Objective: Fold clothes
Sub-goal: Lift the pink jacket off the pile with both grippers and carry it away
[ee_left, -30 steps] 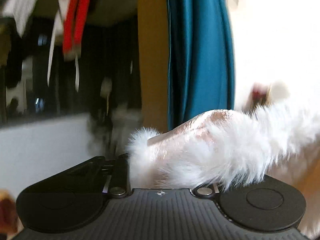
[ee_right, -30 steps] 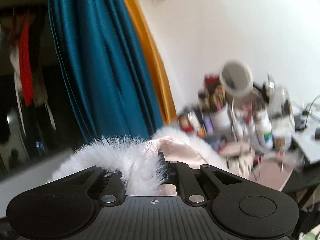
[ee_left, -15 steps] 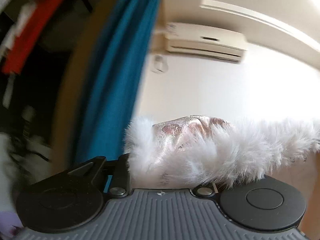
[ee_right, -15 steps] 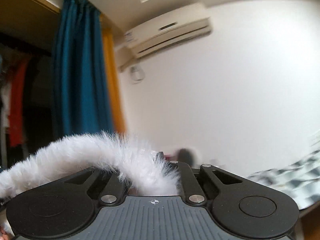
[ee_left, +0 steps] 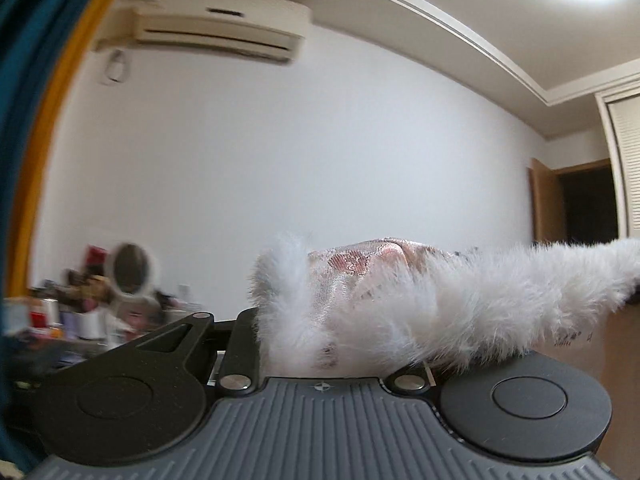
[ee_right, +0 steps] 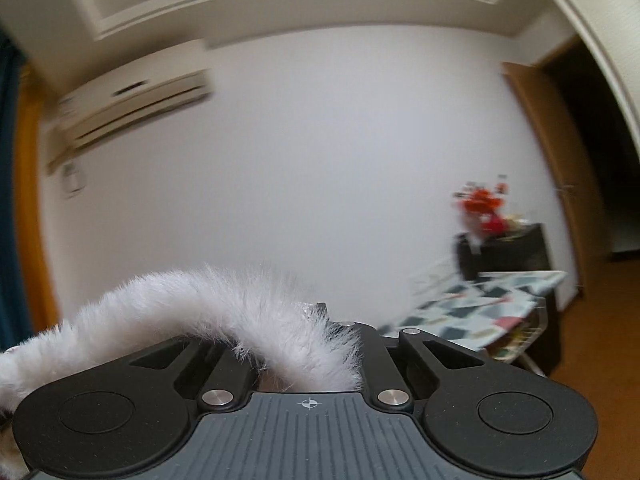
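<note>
A pink shiny garment with white fur trim (ee_left: 400,292) is held up in the air between both grippers. My left gripper (ee_left: 320,344) is shut on its furry edge; the fur hides the fingertips and trails off to the right. In the right wrist view the fur trim (ee_right: 224,312) arcs from the lower left into my right gripper (ee_right: 308,356), which is shut on it. Both cameras point up at the wall and ceiling.
A cluttered vanity with a round mirror (ee_left: 130,268) is at the left. An air conditioner (ee_left: 216,28) hangs on the white wall. An ironing board with a patterned cover (ee_right: 480,304) and a dark cabinet with red flowers (ee_right: 500,240) stand at the right, near a doorway.
Both grippers have lifted and swung to the right with the garment. The view moved from the closet and blue curtain to the white wall, ceiling and doorway.
</note>
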`<move>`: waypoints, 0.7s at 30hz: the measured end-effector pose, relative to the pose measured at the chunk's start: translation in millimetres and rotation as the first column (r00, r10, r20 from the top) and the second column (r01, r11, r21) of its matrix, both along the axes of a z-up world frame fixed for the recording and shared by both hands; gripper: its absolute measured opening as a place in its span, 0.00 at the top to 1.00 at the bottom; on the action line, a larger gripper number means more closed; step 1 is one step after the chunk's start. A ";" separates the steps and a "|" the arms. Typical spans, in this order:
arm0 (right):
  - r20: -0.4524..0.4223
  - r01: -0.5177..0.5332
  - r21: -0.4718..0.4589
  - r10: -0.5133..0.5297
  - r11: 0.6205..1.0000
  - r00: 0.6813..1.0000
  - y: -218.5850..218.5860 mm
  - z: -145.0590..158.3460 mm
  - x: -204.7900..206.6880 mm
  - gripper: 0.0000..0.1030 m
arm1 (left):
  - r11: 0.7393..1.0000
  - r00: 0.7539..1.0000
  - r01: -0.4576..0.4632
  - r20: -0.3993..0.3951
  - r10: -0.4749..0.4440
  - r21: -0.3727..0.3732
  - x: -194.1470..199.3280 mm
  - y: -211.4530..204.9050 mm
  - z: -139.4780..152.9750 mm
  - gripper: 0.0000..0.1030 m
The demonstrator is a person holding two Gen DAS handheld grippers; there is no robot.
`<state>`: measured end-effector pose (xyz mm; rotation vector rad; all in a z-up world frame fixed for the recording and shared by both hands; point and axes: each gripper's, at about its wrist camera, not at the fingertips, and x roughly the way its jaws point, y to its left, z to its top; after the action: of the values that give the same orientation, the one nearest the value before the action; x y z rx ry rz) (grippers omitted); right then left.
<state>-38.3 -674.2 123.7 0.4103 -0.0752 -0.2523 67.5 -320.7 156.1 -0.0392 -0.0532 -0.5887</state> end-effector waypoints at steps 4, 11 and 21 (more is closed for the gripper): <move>-0.008 0.086 0.030 -0.086 0.996 0.996 -89.1 -27.1 3.8 0.94 | 0.998 0.998 0.062 -0.017 -0.062 -0.021 16.9 -88.6 9.0 0.80; -0.009 0.163 -0.037 -0.163 0.986 0.987 -218.9 1.9 26.3 0.94 | 0.990 0.990 0.142 -0.020 -0.142 0.021 38.1 -181.1 -5.0 0.80; 0.052 0.253 -0.180 -0.247 0.951 0.968 -328.9 20.9 133.5 0.94 | 0.954 0.962 0.270 -0.082 -0.261 0.129 108.7 -297.6 -50.1 0.79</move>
<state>95.2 -1003.1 144.6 0.2174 -0.1784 -0.4861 176.2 -618.3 106.0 0.0713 0.0568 -0.8593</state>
